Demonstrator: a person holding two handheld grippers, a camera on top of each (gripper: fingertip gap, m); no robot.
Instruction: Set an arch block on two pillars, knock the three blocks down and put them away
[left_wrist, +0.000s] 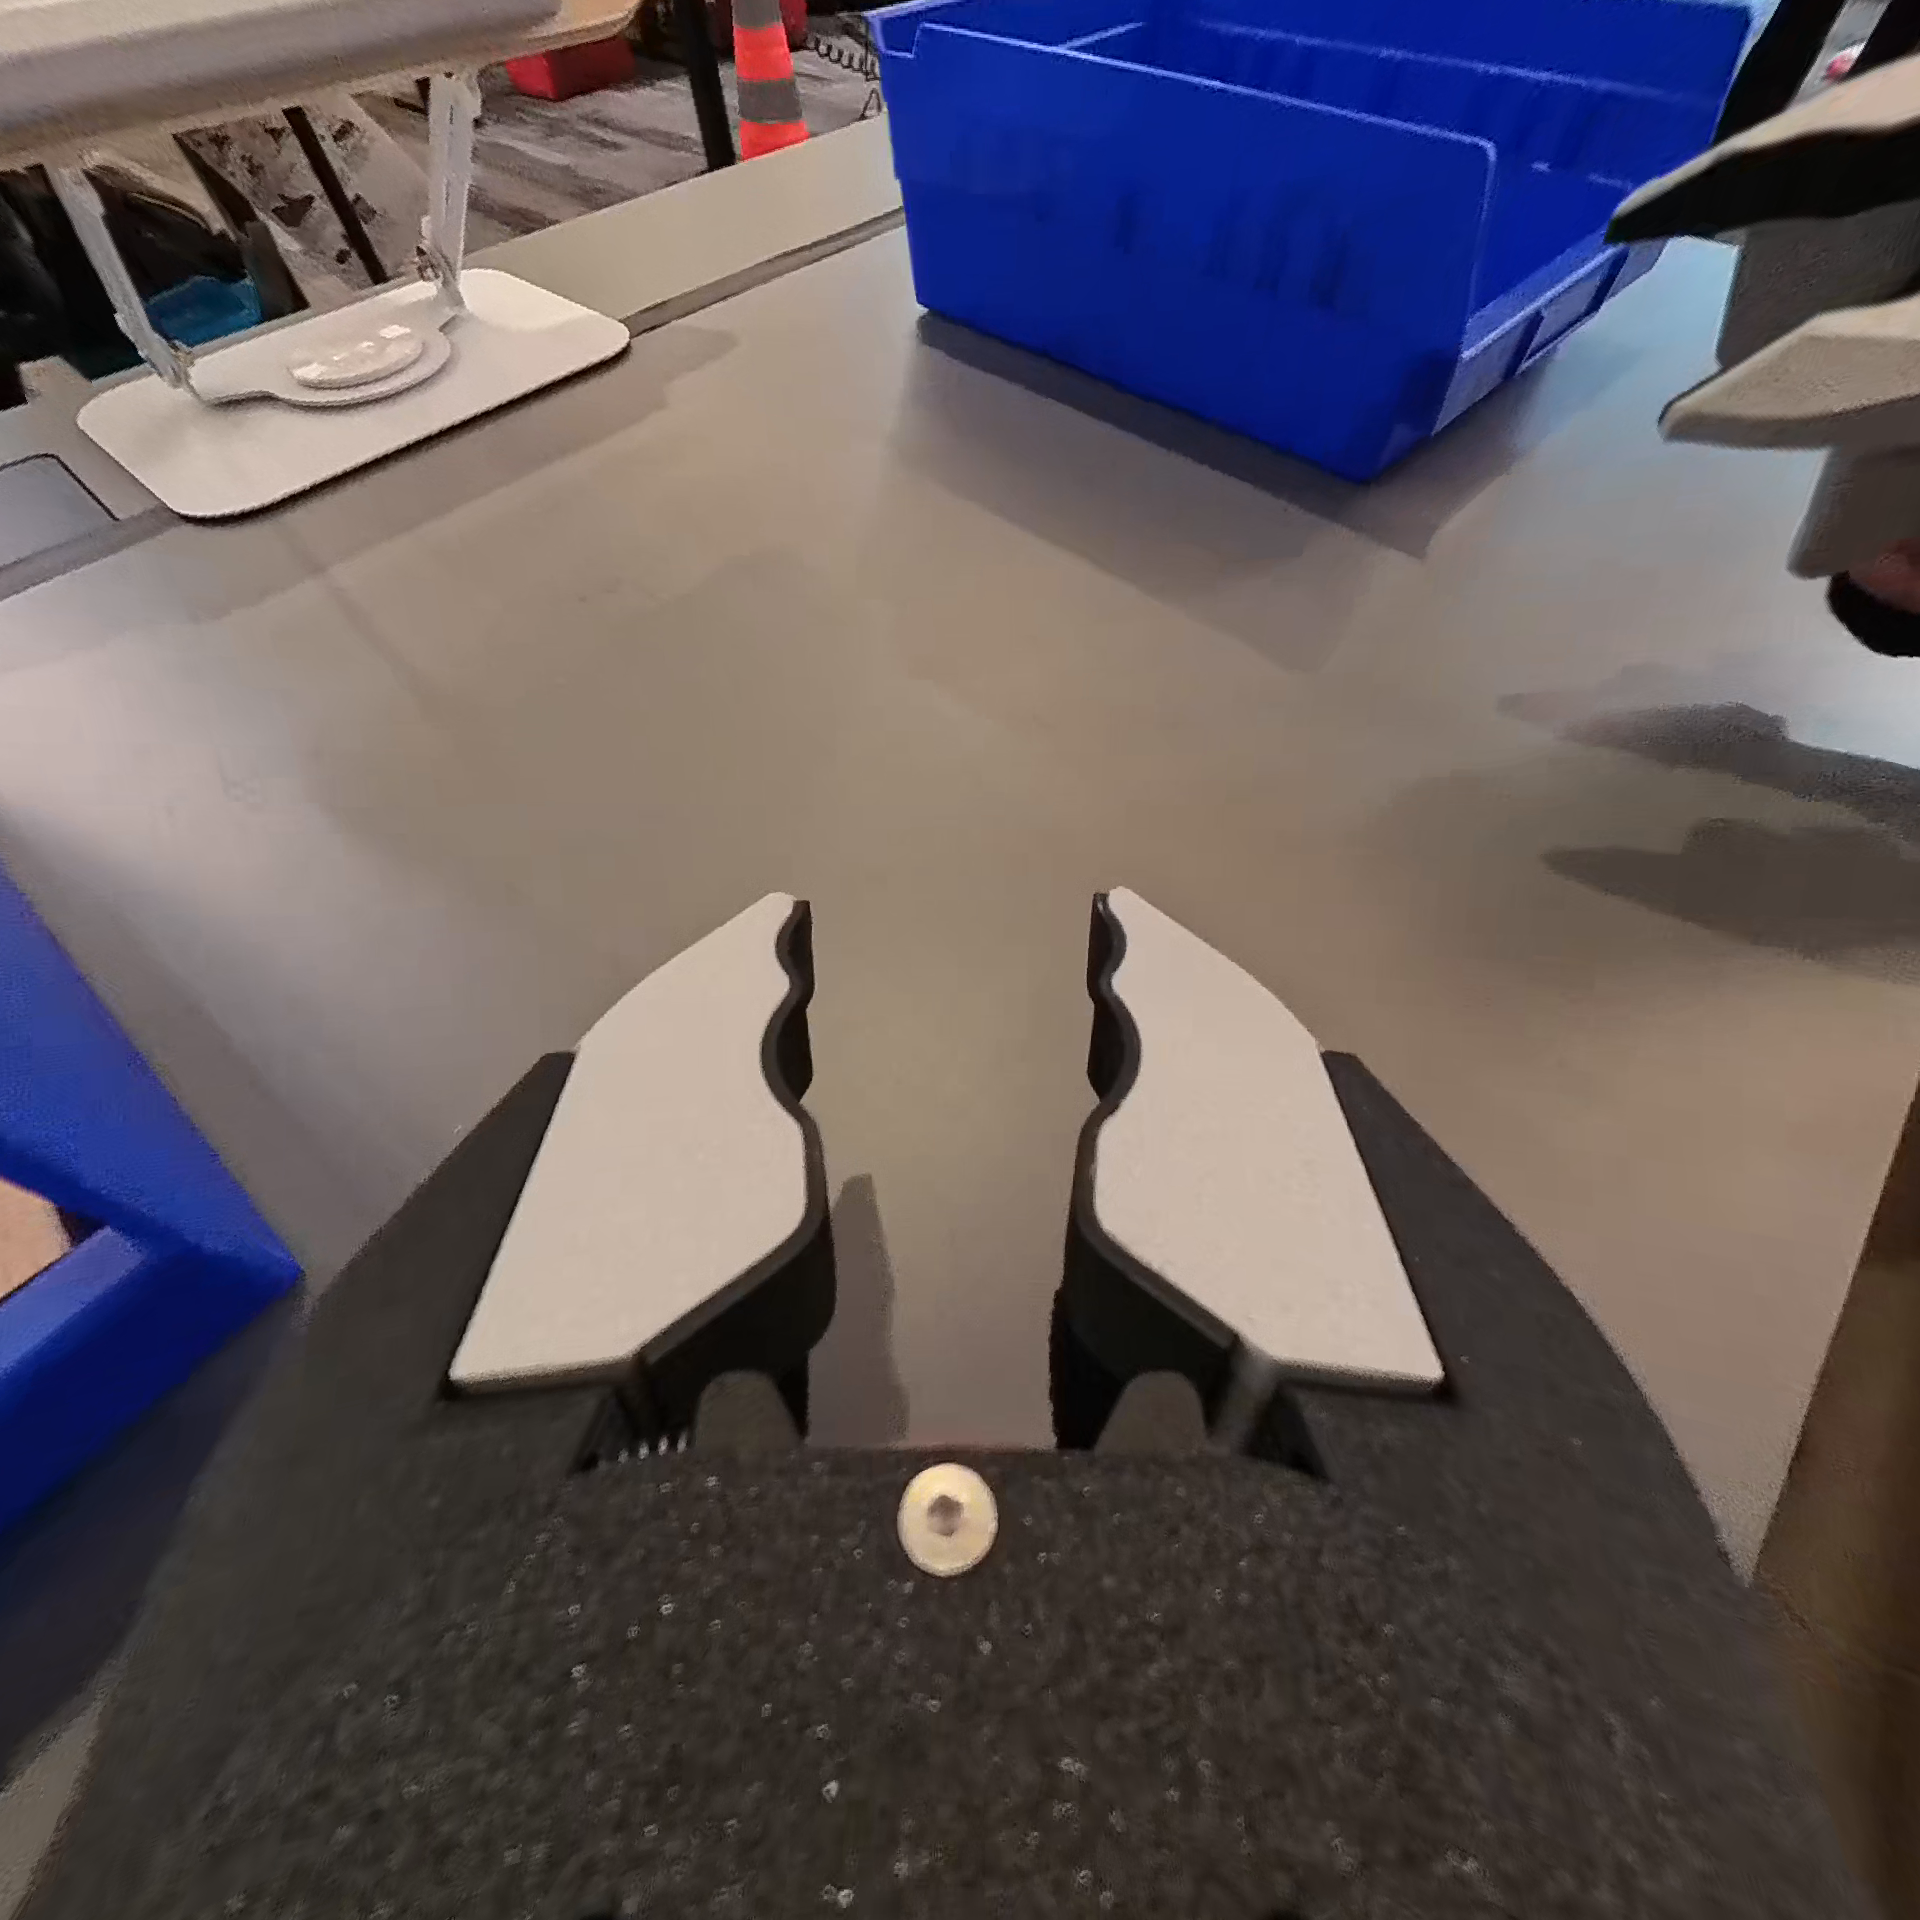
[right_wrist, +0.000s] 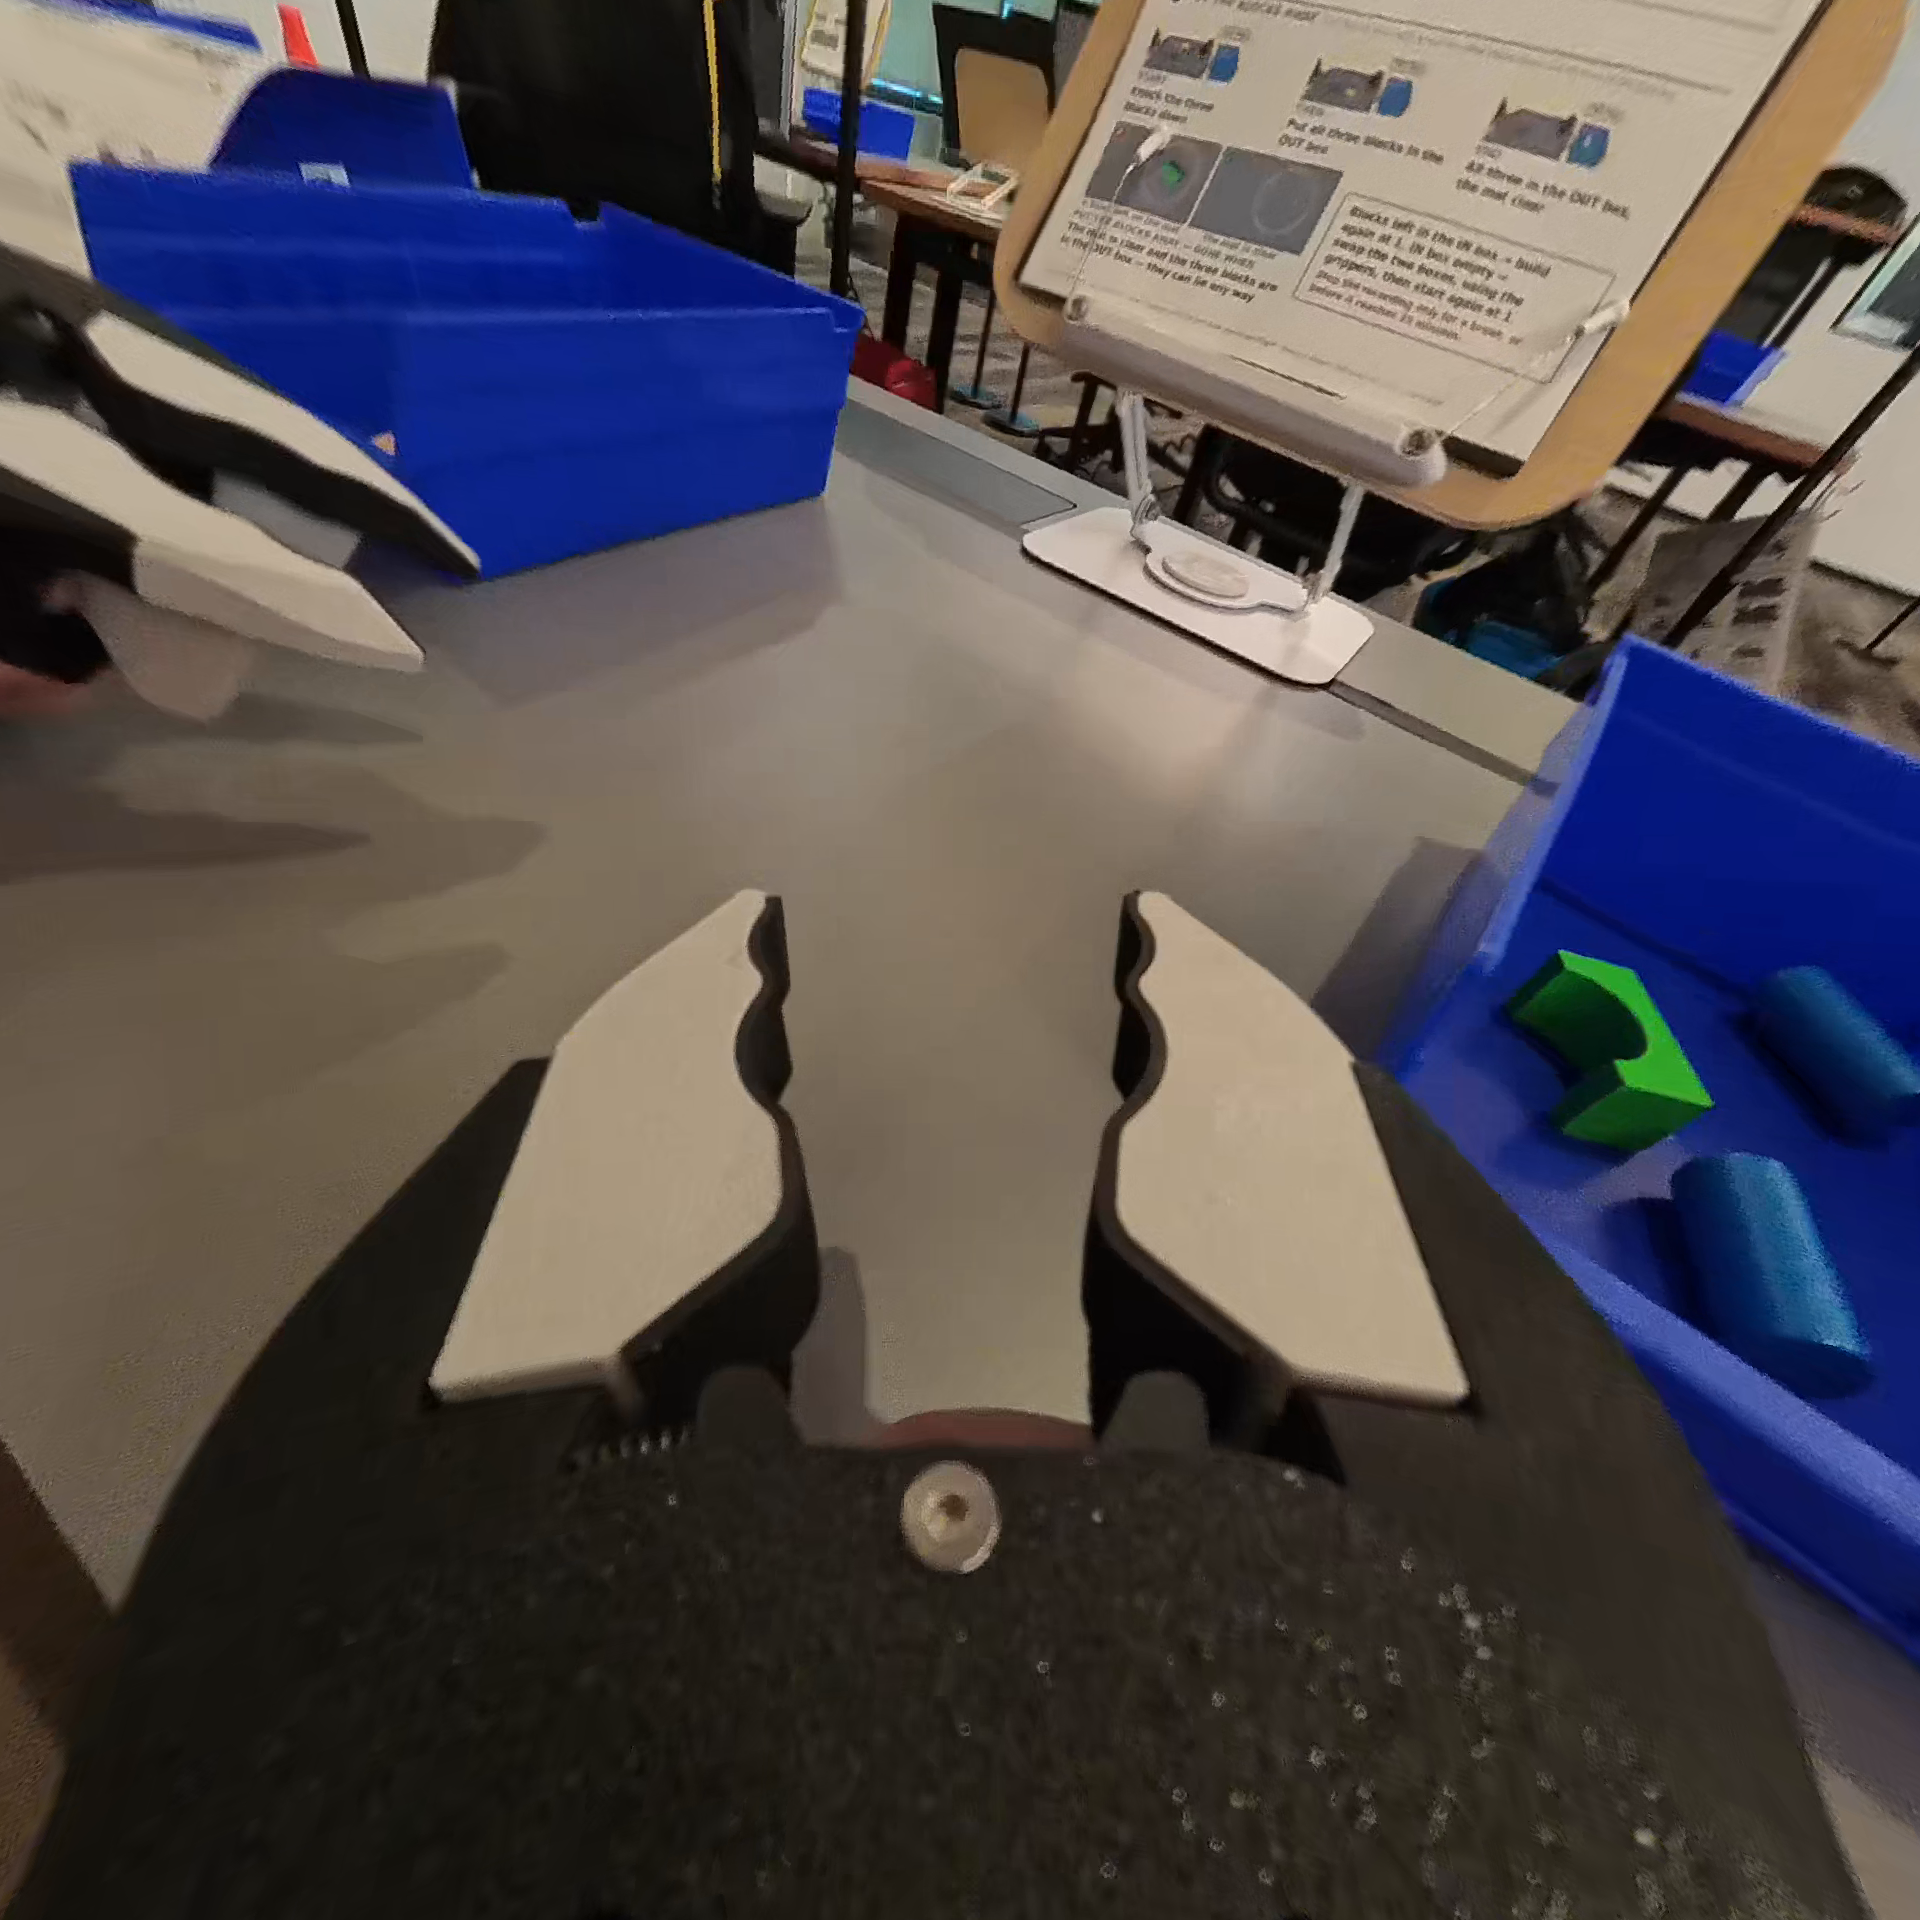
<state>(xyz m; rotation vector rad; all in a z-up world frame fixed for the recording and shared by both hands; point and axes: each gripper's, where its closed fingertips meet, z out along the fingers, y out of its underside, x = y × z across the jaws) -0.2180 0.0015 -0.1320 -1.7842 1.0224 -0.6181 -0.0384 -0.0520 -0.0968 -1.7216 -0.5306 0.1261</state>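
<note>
Three blocks, a green arch (right_wrist: 1605, 1049) and two blue cylinders (right_wrist: 1766, 1273) (right_wrist: 1834, 1034), are seen lying loose in the blue bin (right_wrist: 1662, 790) at the right of the grey table (right_wrist: 935, 727), so it is judged either that they have been put away or that a new build is to be drawn from this bin. Both the right gripper (right_wrist: 951, 920) and the left gripper (left_wrist: 949, 920) are held over bare table with jaws parted and nothing between them. A second blue bin (left_wrist: 1195, 291) is stationed at the far edge, and an instruction board on a white stand (right_wrist: 1195, 592) is propped facing the work area, presumably for reference.
</note>
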